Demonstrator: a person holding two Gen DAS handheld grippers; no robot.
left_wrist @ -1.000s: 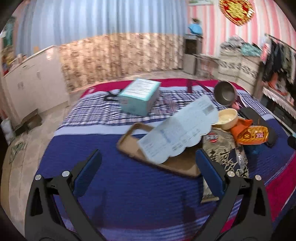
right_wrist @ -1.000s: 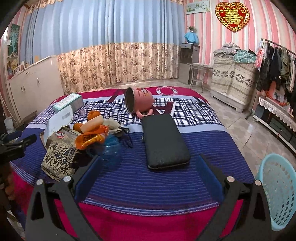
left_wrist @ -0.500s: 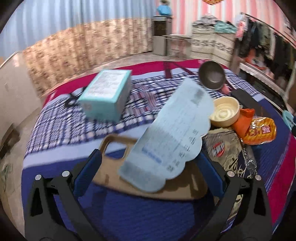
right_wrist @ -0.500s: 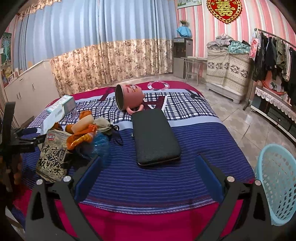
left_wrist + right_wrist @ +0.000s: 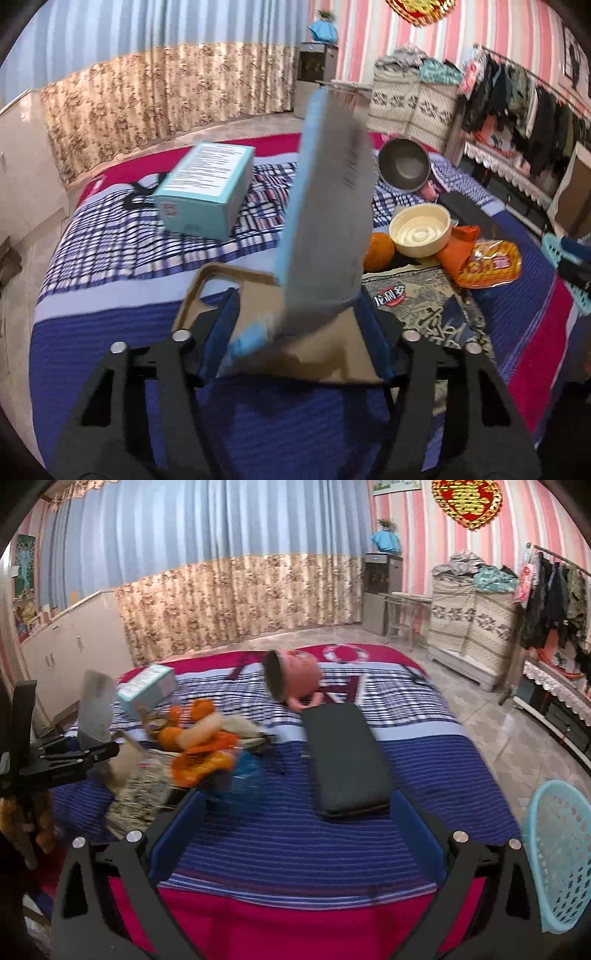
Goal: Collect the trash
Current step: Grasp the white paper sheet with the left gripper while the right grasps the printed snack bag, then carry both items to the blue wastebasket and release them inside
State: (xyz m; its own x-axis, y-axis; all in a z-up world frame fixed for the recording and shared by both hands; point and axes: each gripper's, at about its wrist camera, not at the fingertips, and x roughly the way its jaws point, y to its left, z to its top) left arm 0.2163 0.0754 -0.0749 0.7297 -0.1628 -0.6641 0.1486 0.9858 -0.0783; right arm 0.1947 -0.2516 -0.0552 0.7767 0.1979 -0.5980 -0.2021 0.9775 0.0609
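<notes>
Home bedroom: bed (image 5: 295, 842), curtains (image 5: 221, 554), clothes rack (image 5: 554, 587).

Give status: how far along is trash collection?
Early. Nothing visibly binned: what shows of the basket looks empty. In hand: left tongs closing around the carton, grip unconfirmed. Right tongs open, idle. Left: snack bags, wrapper on the bed.

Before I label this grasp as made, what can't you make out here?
- Left claw contact with the cardboard packaging: left wrist view, hidden by its blurred blue flap.
- Flap print: motion blur.
- Snack pile: right wrist view, smeared.
- Blue basket: cut by right edge.
</notes>
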